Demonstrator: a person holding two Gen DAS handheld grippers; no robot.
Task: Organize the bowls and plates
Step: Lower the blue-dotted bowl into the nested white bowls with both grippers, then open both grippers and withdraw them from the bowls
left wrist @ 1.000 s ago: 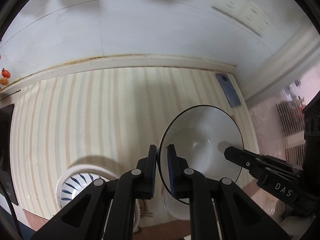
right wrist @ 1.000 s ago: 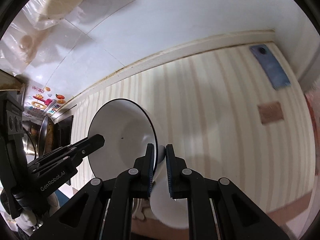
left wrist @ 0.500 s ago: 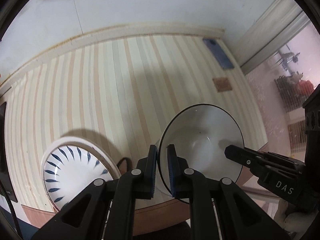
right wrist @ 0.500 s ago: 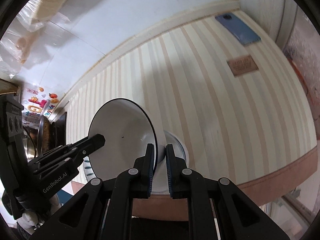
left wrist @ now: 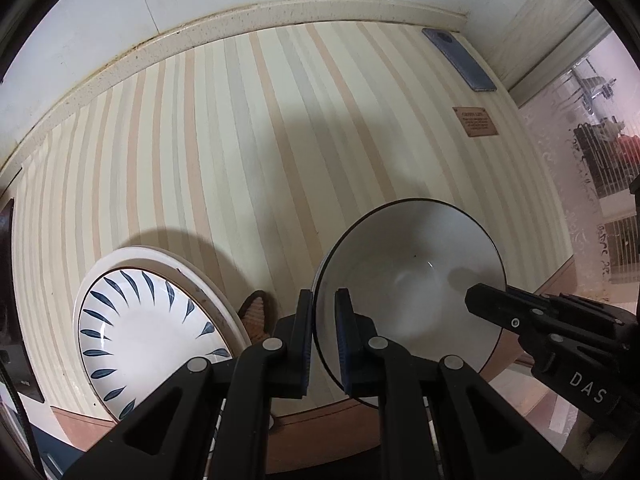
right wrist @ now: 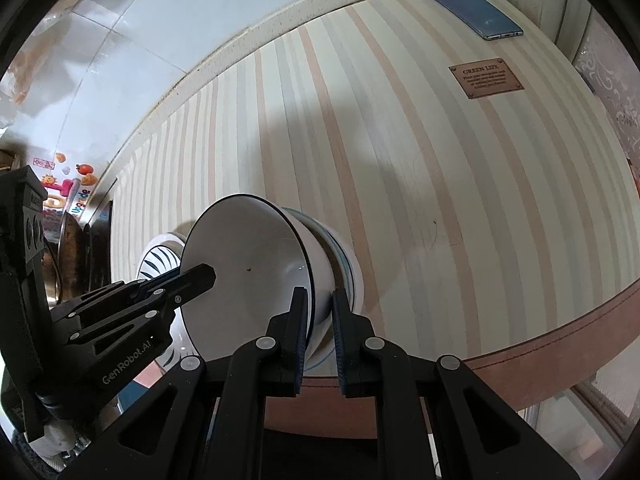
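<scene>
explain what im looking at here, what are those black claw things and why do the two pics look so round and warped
The black claws are two hand-held grippers; a person carries one in each hand. Each has a fisheye camera looking along its two fingers, which bends the picture round. One picture is from the left gripper, the other from the right gripper, and each also shows the other gripper from the side.

Both are shut on opposite sides of the rim of one white bowl with a thin dark edge, held over a striped tabletop. Under it, in the right view, sits what looks like another bowl. Beside it lies a white plate with blue leaf marks. Further back are a blue phone and a small brown plaque.
</scene>
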